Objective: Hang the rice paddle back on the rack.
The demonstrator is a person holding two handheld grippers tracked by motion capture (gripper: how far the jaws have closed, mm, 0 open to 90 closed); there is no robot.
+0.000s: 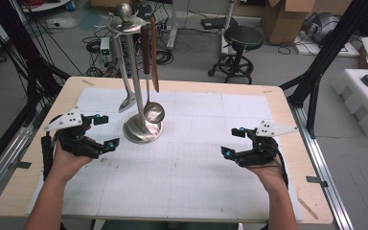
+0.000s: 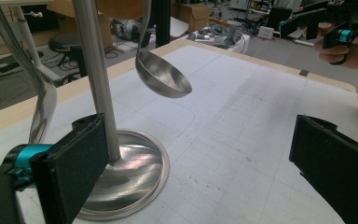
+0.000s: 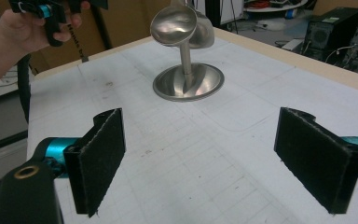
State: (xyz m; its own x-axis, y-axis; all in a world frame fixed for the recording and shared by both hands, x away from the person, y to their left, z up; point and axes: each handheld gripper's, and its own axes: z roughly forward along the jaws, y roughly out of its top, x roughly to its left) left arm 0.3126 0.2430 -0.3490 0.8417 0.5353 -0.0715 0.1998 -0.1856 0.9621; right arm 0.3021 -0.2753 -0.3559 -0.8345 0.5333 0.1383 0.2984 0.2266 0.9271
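**Two spread grippers flank a utensil stand**

Nearest the person, both forearms come in over the white gridded mat (image 1: 182, 191) that covers the wooden table (image 1: 294, 143). The left gripper (image 1: 102, 130) sits at the left side of the mat, jaws spread wide and holding nothing. The right gripper (image 1: 235, 142) sits at the right side, well apart from the left one, its jaws also spread and empty. In the right gripper view the two black pads stand far from each other with bare mat between them, and the other hand (image 3: 14, 28) shows farther off at the upper left.

Just beyond the left gripper, toward the middle of the mat, stands the metal utensil stand (image 1: 142, 130) on its round, dished base. In the left gripper view the near jaw is close beside the stand's upright pole (image 2: 95, 79), though I cannot tell whether it touches it.

From the top ring of the stand hang a ladle (image 1: 153, 112), its bowl hanging just above the base, a steel spoon-like utensil (image 1: 126, 103) to its left, and two brown-handled utensils (image 1: 149, 52).

Past the table, on the floor, are a black round stool (image 1: 242, 40), tangled cables and cardboard boxes (image 1: 287, 19).
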